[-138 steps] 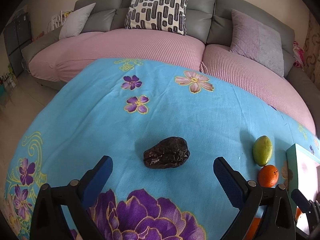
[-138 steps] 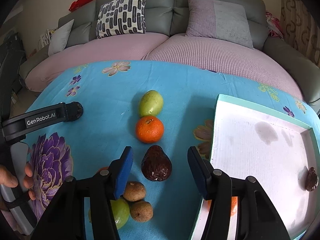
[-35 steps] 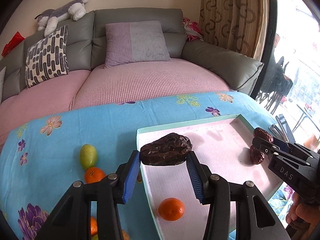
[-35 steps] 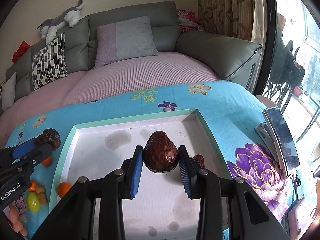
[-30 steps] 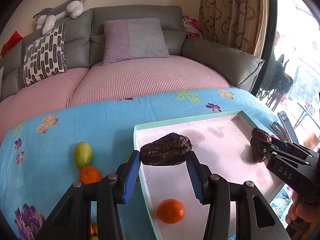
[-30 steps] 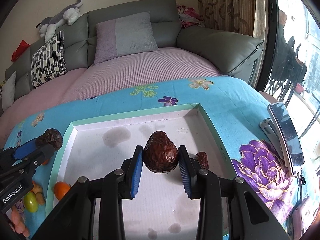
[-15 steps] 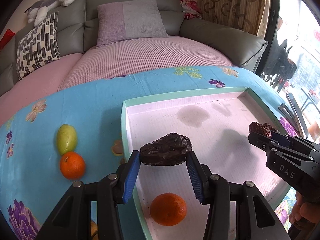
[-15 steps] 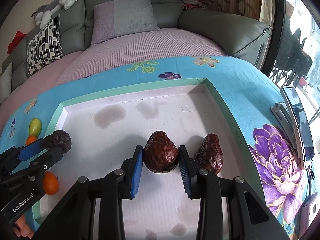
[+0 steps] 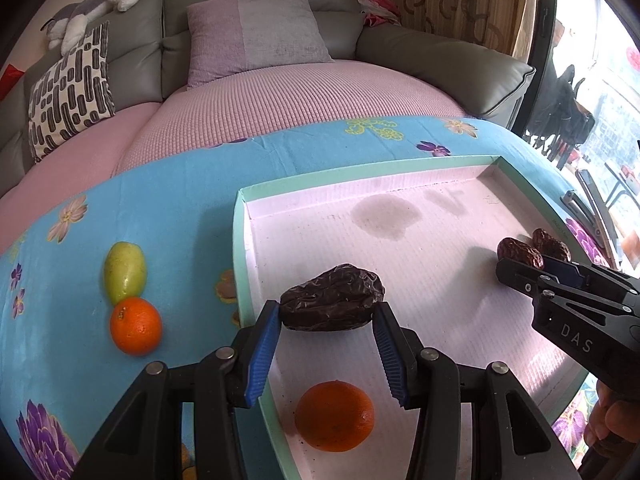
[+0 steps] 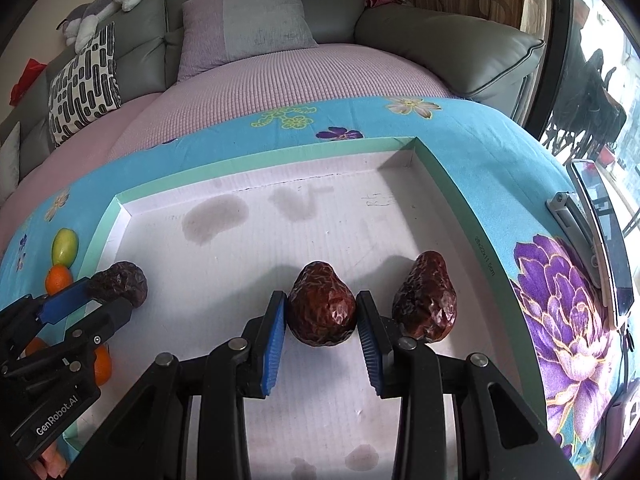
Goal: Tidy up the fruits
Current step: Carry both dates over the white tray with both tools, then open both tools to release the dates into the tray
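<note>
**Two dates held over the tray, ready to be put down**

Left wrist view: the left gripper (image 9: pixel 327 334) pinches a dark wrinkled date (image 9: pixel 332 303) between its blue pads, at the centre of the frame, over the left part of the shallow white tray with green rim (image 9: pixel 238 248). A round orange mandarin (image 9: pixel 335 415) lies in the tray below it.

Right wrist view: the right gripper (image 10: pixel 322 340) pinches a reddish-brown pear-shaped date (image 10: pixel 322 310) at lower centre, very low over the tray floor, just beside a similar lying date (image 10: pixel 426 296). I judge this the placing step; next, each jaw should spread to release its fruit.
</note>
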